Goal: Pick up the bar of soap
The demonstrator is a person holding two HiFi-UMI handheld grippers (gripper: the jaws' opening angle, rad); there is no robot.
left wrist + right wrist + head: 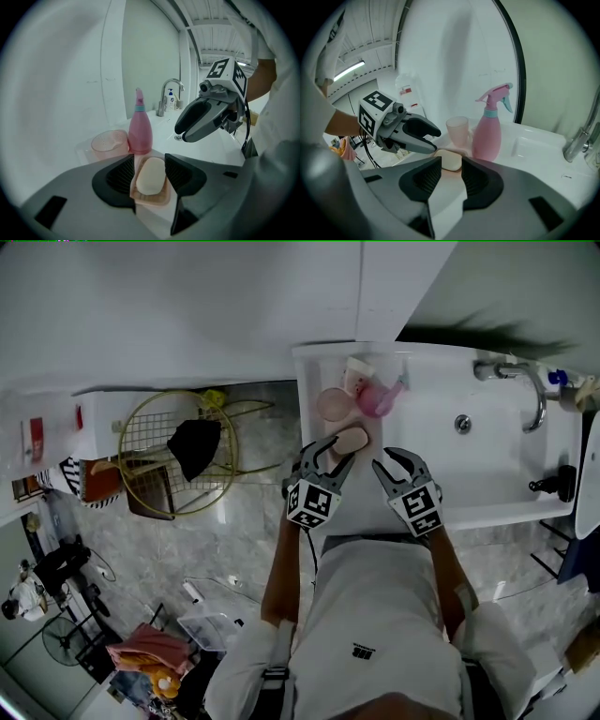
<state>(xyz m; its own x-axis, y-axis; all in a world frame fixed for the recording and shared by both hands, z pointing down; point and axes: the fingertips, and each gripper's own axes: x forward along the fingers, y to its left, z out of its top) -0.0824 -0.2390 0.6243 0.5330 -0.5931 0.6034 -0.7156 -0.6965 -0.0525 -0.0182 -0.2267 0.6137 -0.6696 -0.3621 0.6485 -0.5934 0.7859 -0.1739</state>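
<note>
A cream bar of soap (151, 176) lies in a pink soap dish (152, 198) on the white counter. In the left gripper view the dish sits in the gap between the two dark ribbed pads, which stand close beside its rims and do not touch the soap. My left gripper (335, 452) is open around the soap (352, 438). My right gripper (391, 463) hovers just to the right, also open, with nothing between its jaws. In the right gripper view the soap (451, 161) shows beyond the jaws, with the left gripper (426, 136) next to it.
A pink spray bottle (140, 126) and a translucent pink cup (110, 142) stand just behind the dish near the wall. The basin (469, 427) and chrome tap (525, 381) lie to the right. A wire basket stand (178, 451) is on the floor at the left.
</note>
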